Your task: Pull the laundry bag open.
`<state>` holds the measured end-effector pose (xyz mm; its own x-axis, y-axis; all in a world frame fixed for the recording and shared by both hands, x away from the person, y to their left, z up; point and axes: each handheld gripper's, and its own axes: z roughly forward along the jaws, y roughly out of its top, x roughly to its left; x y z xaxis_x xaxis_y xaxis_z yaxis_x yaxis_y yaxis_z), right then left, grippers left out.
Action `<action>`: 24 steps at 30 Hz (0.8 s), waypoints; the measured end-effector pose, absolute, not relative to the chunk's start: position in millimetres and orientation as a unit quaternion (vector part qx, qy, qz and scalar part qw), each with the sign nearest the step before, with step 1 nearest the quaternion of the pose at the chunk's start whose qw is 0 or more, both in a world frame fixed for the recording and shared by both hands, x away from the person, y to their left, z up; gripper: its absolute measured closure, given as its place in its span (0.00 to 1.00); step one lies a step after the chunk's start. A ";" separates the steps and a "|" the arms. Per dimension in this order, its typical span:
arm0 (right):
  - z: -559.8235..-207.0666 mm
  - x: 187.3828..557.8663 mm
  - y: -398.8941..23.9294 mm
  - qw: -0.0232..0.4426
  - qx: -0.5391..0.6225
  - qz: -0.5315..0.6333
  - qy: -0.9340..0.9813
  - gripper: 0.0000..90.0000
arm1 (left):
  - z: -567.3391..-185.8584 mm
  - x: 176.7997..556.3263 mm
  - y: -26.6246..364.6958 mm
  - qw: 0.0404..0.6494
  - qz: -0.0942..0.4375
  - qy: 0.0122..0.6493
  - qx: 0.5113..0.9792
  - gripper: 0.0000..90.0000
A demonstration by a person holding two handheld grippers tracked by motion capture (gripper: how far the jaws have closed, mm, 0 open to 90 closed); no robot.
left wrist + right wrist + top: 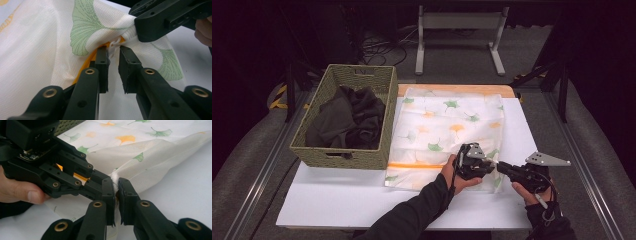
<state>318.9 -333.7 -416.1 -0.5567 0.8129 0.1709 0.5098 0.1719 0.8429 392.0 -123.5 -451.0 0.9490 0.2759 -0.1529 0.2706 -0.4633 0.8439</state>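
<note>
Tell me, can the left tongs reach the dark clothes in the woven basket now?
Probably not at once. The left tongs sit at the mesh bag's zipper beside the right tongs, and the basket wall rises between them and the dark clothes.

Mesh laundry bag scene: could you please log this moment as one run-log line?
left gripper: around zipper pull, slightly apart | right gripper: shut on mesh laundry bag near corner | basket: holds dark clothes

Lab test bay, dark curtains, metal frame rails [583, 165], loose floor cables [377, 47] (staged worktable [362, 197])
</note>
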 end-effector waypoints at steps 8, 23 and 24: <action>-416.4 317.7 -335.4 0.150 0.443 0.476 0.745 0.94 | -450.1 390.0 -128.6 0.490 0.008 0.170 0.855 0.92; -416.7 316.8 -335.0 0.163 0.444 0.463 0.750 0.93 | -450.5 384.8 -122.4 0.493 0.011 0.166 0.854 0.99; -416.6 316.6 -334.4 0.162 0.442 0.464 0.750 0.93 | -451.0 385.8 -121.4 0.499 0.003 0.166 0.851 0.99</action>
<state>316.6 -334.4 -416.6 -0.5563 0.8138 0.1683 0.5138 0.1776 0.8393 385.8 -121.4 -451.0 0.9452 0.2848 -0.1597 0.2784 -0.4471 0.8501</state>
